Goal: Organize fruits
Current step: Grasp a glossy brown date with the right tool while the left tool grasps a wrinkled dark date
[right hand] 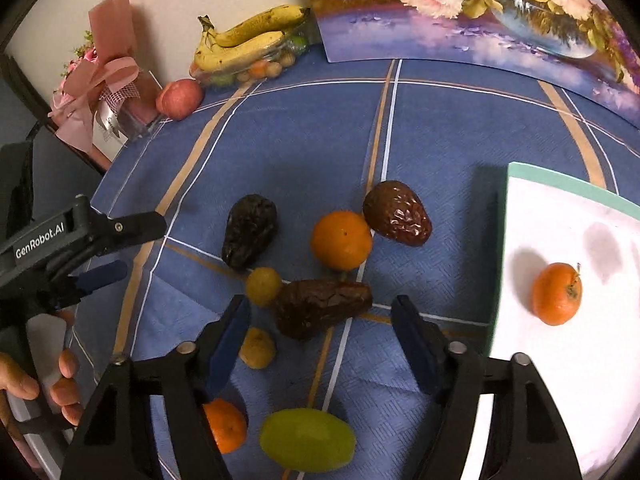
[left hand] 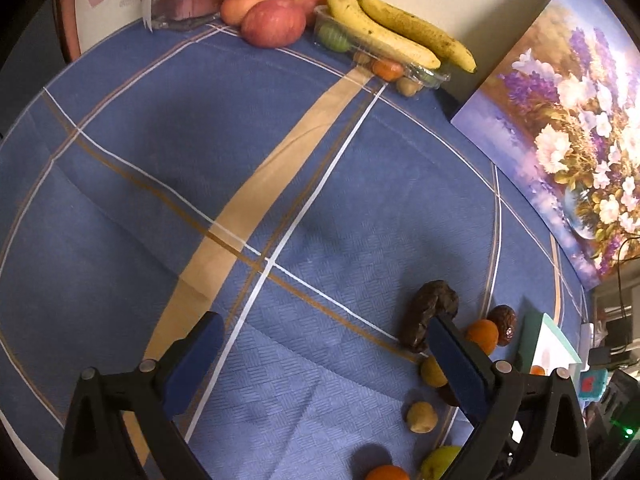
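Note:
In the right wrist view, my right gripper (right hand: pixel 320 308) points down at a wrinkled brown date (right hand: pixel 322 308) lying between its open fingertips, with a gap on each side. Around it on the blue cloth lie an orange (right hand: pixel 341 240), a glossy date (right hand: pixel 398 214), a dark date (right hand: pixel 250 230), two small yellow fruits (right hand: pixel 263 286), a green fruit (right hand: pixel 307 440) and a small orange (right hand: pixel 224 424). Another orange (right hand: pixel 556 294) rests on the white tray (right hand: pixel 560 380). My left gripper (left hand: pixel 324 322) stands open over bare cloth, its right finger beside the dark date (left hand: pixel 430 312).
Bananas (left hand: pixel 396 28) lie on a clear plastic box (left hand: pixel 384 64) of small fruits at the back wall, beside apples (left hand: pixel 273 22) and a pink bouquet (right hand: pixel 104 80). A flower painting (left hand: pixel 560 140) leans along the far edge. A hand (right hand: pixel 24 388) holds the left gripper (right hand: pixel 140 246).

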The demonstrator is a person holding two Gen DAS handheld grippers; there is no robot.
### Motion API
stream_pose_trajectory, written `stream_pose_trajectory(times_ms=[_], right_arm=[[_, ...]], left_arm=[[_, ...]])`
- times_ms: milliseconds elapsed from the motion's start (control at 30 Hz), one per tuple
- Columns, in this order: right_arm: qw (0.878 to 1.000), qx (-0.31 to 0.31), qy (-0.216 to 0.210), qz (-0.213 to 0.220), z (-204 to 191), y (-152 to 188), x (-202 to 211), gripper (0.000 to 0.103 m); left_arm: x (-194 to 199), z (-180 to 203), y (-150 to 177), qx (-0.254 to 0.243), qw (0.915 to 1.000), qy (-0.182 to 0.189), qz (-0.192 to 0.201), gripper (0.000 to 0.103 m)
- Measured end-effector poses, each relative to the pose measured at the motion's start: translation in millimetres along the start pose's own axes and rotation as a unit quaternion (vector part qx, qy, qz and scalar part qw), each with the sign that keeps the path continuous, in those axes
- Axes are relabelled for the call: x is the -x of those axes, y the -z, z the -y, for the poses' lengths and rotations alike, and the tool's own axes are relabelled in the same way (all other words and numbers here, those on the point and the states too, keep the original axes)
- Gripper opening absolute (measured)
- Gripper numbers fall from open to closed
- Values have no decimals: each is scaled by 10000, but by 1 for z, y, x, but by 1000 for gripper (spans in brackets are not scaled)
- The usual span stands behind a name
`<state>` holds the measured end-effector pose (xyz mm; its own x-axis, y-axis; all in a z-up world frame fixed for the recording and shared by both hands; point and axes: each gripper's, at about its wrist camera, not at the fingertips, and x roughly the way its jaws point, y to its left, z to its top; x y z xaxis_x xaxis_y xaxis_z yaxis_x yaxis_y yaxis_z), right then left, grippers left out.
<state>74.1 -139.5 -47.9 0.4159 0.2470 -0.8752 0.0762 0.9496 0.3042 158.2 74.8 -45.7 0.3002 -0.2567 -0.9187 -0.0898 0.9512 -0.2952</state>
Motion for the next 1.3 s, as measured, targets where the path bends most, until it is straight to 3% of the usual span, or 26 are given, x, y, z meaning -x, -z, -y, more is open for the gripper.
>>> stream_pose_trajectory(times_ms=[367, 567, 867, 1067, 1133, 1300], right_arm=[[10000, 60, -23, -24, -6, 0, -11, 58], [10000, -39, -85, 22, -1, 1, -10, 57], [9995, -208, 98, 212, 18, -1, 9, 57], [9990, -176, 141, 374, 23, -4, 24, 57], [9990, -157, 134, 407, 24, -3, 29, 57], [9986, -98, 197, 481, 27, -3, 38, 57]], left_arm=[[-4, 9, -3, -76, 9999, 144, 18, 102], [-6, 19, -1, -188, 9993, 323, 66, 101], [-24, 52, 4, -624, 9962, 610, -54, 89], [-34, 67, 9, -871, 9945, 584, -57, 70], [-37, 72, 11, -934, 9939, 585, -65, 57], [-43, 78, 15, -997, 9938, 495, -80, 44]])
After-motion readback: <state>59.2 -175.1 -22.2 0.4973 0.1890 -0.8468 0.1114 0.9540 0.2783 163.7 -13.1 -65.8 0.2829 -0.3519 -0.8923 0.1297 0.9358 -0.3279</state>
